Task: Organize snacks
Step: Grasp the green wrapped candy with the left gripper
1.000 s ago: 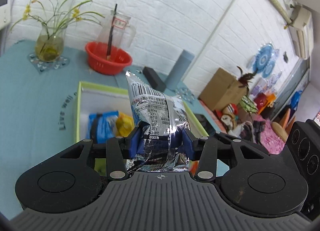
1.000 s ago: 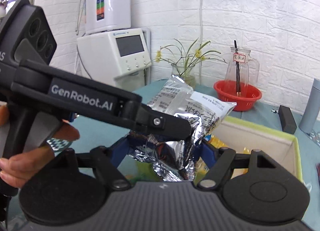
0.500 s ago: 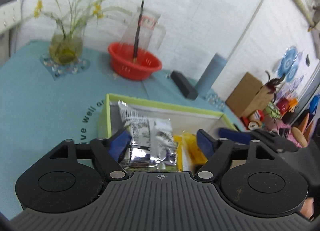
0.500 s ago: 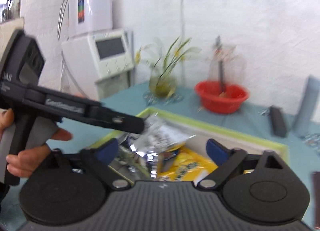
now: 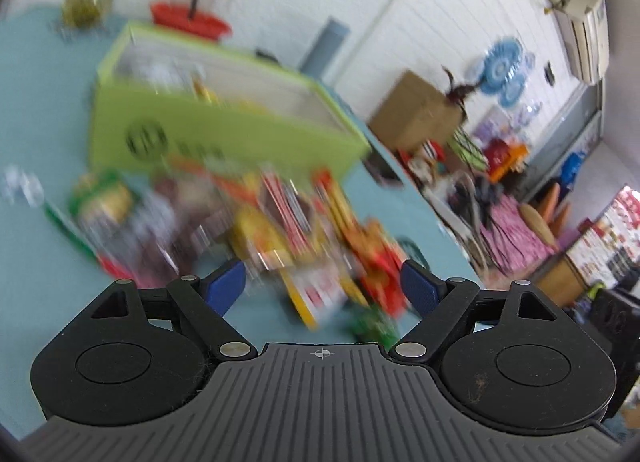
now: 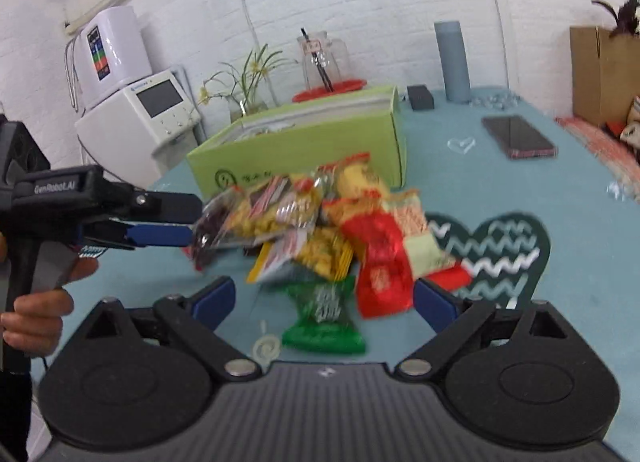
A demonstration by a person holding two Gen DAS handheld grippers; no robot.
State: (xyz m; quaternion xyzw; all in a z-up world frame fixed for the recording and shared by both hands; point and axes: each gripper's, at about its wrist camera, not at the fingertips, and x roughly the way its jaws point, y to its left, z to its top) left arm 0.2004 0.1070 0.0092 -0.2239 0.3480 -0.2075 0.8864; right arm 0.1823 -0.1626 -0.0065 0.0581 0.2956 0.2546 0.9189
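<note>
Having dropped the silver packet into the green box (image 6: 304, 142), both grippers, left (image 5: 322, 288) and right (image 6: 324, 296), jaws apart and empty, are now returning to the snack pile (image 6: 320, 230) mid-table.

The table (image 6: 500, 198) has a soft blue-green cloth on top. A green box (image 6: 304, 150) sits on it. Right in front of the box lies a heap of snack bags (image 6: 332, 230). A dark phone (image 6: 518, 137) lies flat off to the right. Farther back stand a gray tube (image 6: 452, 60), a small black block (image 6: 420, 97) and a red bowl (image 6: 330, 89).
</note>
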